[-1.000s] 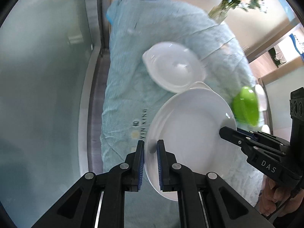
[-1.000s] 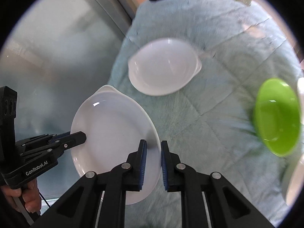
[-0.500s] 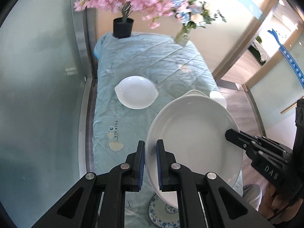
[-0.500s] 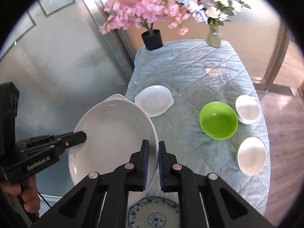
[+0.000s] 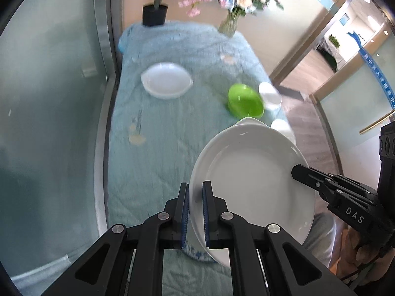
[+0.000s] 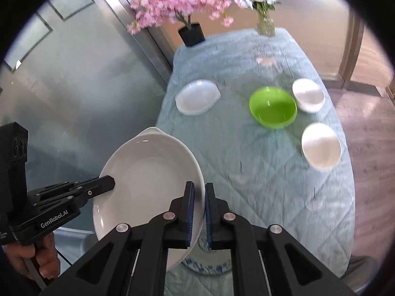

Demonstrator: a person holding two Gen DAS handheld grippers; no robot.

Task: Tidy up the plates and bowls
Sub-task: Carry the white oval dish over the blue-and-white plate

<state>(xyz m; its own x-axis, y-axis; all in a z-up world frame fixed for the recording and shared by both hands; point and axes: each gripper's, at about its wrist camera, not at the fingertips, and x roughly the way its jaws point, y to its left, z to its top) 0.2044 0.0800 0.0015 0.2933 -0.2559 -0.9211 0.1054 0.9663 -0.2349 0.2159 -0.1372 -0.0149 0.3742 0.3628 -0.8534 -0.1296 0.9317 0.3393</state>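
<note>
A large white oval dish [image 5: 249, 177] [image 6: 148, 172] hangs tilted in the air over the near end of the table. My left gripper [image 5: 195, 197] is shut on its left rim, and in the right wrist view the left gripper [image 6: 108, 181] reaches in from the left. My right gripper [image 6: 198, 194] is shut on the opposite rim. Under the dish lies a blue-patterned plate [image 5: 195, 252] [image 6: 209, 264], mostly hidden. On the cloth sit a smaller white oval dish [image 5: 166, 80] [image 6: 197, 96] and a green bowl [image 5: 244, 101] [image 6: 272, 107].
The table [image 6: 271, 172] wears a light blue quilted cloth. Two small white bowls [image 6: 308, 95] [image 6: 321, 149] stand near its right edge. A black flower pot [image 5: 154, 14] and a glass vase [image 5: 228, 27] stand at the far end. A glass wall [image 5: 49, 123] runs along the left.
Both grippers have risen and drawn back toward the near end with the big dish held between them. The table looks farther off, and the green bowl and blue-patterned plate came into view.
</note>
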